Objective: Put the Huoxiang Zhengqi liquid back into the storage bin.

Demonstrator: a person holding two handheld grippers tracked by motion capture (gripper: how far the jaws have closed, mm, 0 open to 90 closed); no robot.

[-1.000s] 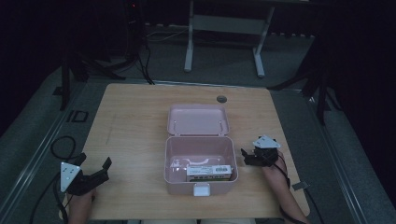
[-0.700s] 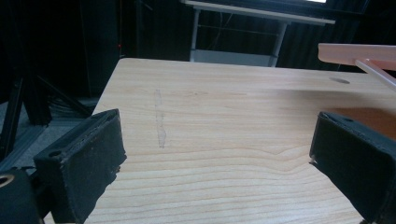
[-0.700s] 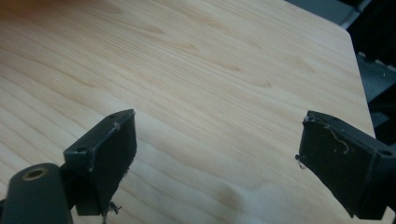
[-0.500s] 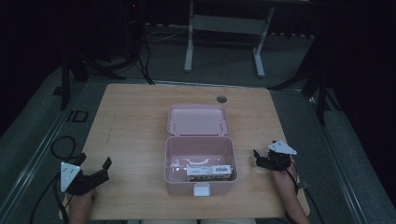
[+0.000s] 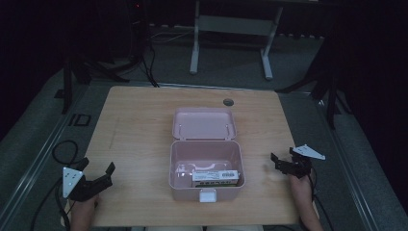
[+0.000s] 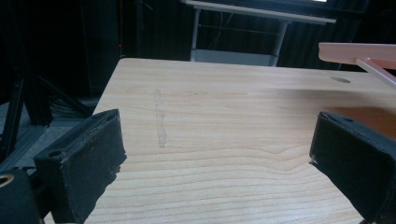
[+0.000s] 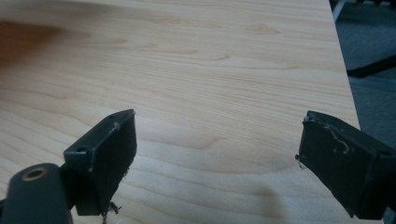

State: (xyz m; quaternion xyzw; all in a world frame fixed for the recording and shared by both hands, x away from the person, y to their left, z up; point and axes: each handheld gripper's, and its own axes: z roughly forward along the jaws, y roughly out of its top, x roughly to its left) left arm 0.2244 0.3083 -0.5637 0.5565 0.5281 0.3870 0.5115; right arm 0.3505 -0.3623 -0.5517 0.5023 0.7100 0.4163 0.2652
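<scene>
Holding your left gripper [image 5: 96, 177] low at the near-left corner of the table [image 5: 139, 130], jaws spread wide with nothing between them. The left gripper view confirms it: both black pads apart over bare wood, the edge of the box lid [image 6: 357, 50] coming in at upper right. Your left hand [image 5: 82, 208] sits just behind it at the near edge, grey plate on top facing left.

Your right gripper [image 5: 283, 163] is near the right edge of the table, jaws pointing left toward the box and also spread apart, empty. The right gripper view shows plain wood between its pads and the table's edge at the right. Your right hand [image 5: 299, 185] is behind it, cable trailing back along the forearm.

The pink box [image 5: 206, 166] stands in the middle of the table's near half, between the two grippers and well apart from both. Its lid [image 5: 204, 123] is swung fully back and lies flat behind the box. Inside, a white carton [image 5: 215, 175] with dark print lies against the front wall; something pale sits left of it, too dim to tell what. White latch [image 5: 208, 195] at the front centre.

A round grommet [image 5: 228, 102] is at the far edge. A white desk frame [image 5: 231, 26] stands beyond the table; cables [image 5: 60, 151] lie on the floor at left.
</scene>
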